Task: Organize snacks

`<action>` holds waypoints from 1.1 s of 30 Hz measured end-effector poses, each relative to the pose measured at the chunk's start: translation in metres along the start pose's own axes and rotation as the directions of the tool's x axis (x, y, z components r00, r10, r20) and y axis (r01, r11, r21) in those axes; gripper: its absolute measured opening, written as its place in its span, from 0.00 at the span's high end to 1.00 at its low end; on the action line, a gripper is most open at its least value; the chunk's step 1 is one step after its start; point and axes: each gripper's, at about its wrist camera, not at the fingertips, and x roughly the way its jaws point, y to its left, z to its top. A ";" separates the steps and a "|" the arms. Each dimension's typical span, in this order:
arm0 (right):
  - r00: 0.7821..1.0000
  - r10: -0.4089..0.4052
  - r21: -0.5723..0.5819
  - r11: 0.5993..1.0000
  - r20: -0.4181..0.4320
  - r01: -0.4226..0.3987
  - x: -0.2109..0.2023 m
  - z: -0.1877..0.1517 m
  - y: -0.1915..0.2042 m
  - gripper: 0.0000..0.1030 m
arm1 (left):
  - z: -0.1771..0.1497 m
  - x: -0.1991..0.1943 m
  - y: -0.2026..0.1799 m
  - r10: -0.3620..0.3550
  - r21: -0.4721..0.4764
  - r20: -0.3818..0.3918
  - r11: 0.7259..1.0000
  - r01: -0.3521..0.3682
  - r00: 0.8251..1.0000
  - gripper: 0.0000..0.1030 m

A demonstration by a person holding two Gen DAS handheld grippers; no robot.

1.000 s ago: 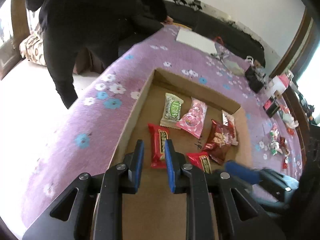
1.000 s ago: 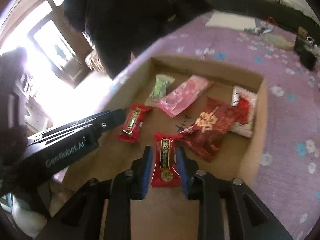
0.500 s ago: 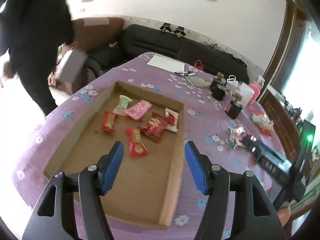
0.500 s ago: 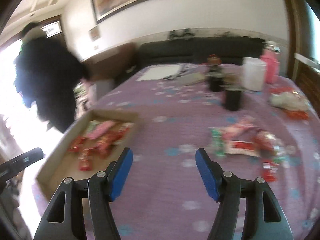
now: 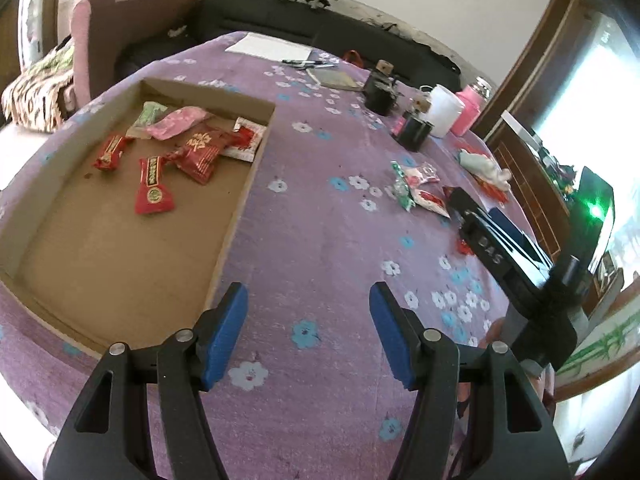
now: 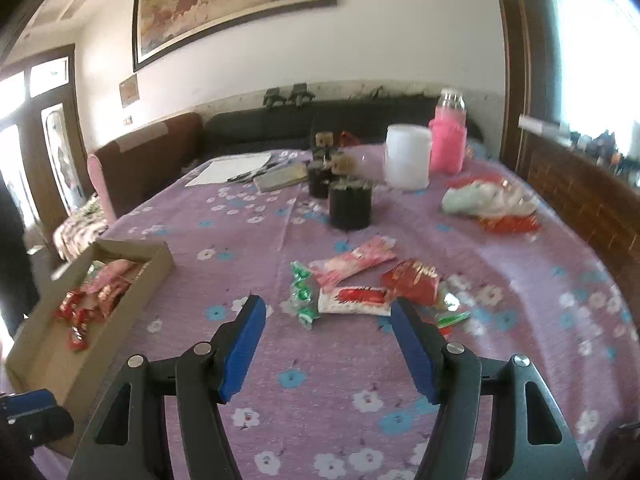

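A shallow cardboard box [image 5: 240, 204] lies on the purple flowered tablecloth and holds several snack packets, among them a red one [image 5: 153, 192] lying alone nearest me. The box also shows in the right wrist view [image 6: 132, 300]. A loose pile of snacks [image 6: 352, 284] lies on the cloth to the right of the box; it shows in the left wrist view too [image 5: 418, 190]. My left gripper [image 5: 308, 332] is open and empty above the cloth beside the box's near right corner. My right gripper [image 6: 328, 344] is open and empty just short of the loose pile.
Black cups [image 6: 350, 204], a white jug [image 6: 406, 156] and a pink bottle [image 6: 448, 140] stand behind the pile. Crumpled wrappers [image 6: 488, 200] lie far right. Paper and pens [image 5: 272, 46] lie at the far end. A sofa runs along the wall. The right gripper's body [image 5: 516, 264] shows at the table's right edge.
Both grippers opened and pulled back out of the box. The right one released its red packet in the box and swung right toward the loose pile. The person in black left view.
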 end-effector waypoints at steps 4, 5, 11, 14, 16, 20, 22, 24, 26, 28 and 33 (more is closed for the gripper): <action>0.999 -0.030 -0.025 0.999 0.015 0.031 -0.003 -0.003 0.005 0.33 | -0.003 -0.009 -0.008 0.021 0.044 0.038 0.999 -0.023 0.999 0.39; 0.999 -0.034 -0.025 0.999 0.013 0.034 -0.002 -0.003 0.005 0.33 | -0.004 -0.010 -0.010 0.026 0.055 0.046 0.998 -0.029 0.999 0.39; 0.999 -0.052 -0.012 0.999 0.006 0.052 0.001 -0.005 0.001 0.33 | -0.006 -0.014 -0.011 0.039 0.076 0.080 0.996 -0.045 0.996 0.39; 0.999 -0.054 -0.008 0.998 0.001 0.054 0.001 -0.005 0.001 0.33 | -0.007 -0.014 -0.010 0.041 0.084 0.076 0.995 -0.047 0.996 0.39; 0.998 -0.057 -0.007 0.998 -0.002 0.057 0.002 -0.006 0.001 0.33 | -0.008 -0.013 -0.009 0.028 0.078 0.064 0.996 -0.033 0.998 0.39; 0.998 -0.063 -0.008 0.998 -0.007 0.063 0.004 -0.006 0.001 0.33 | -0.011 -0.012 -0.008 0.007 0.069 0.045 0.998 -0.010 0.999 0.39; 0.998 -0.065 -0.009 0.998 -0.012 0.065 0.005 -0.006 0.001 0.33 | -0.012 -0.011 -0.009 0.002 0.069 0.041 0.998 -0.005 0.999 0.39; 0.998 -0.068 -0.010 0.998 -0.016 0.068 0.006 -0.006 0.001 0.33 | -0.013 -0.012 -0.008 -0.005 0.067 0.040 0.998 0.003 0.999 0.39; 0.997 -0.070 -0.010 0.997 -0.019 0.070 0.007 -0.007 0.001 0.33 | -0.013 -0.012 -0.008 -0.011 0.063 0.039 0.998 0.009 0.999 0.39; 0.997 -0.072 -0.011 0.997 -0.022 0.072 0.007 -0.007 0.001 0.33 | -0.014 -0.012 -0.008 -0.018 0.059 0.038 0.998 0.015 0.999 0.39; 0.997 -0.073 -0.010 0.997 -0.027 0.073 0.009 -0.008 0.001 0.30 | -0.015 -0.010 -0.008 -0.035 0.063 0.024 0.997 0.033 0.999 0.39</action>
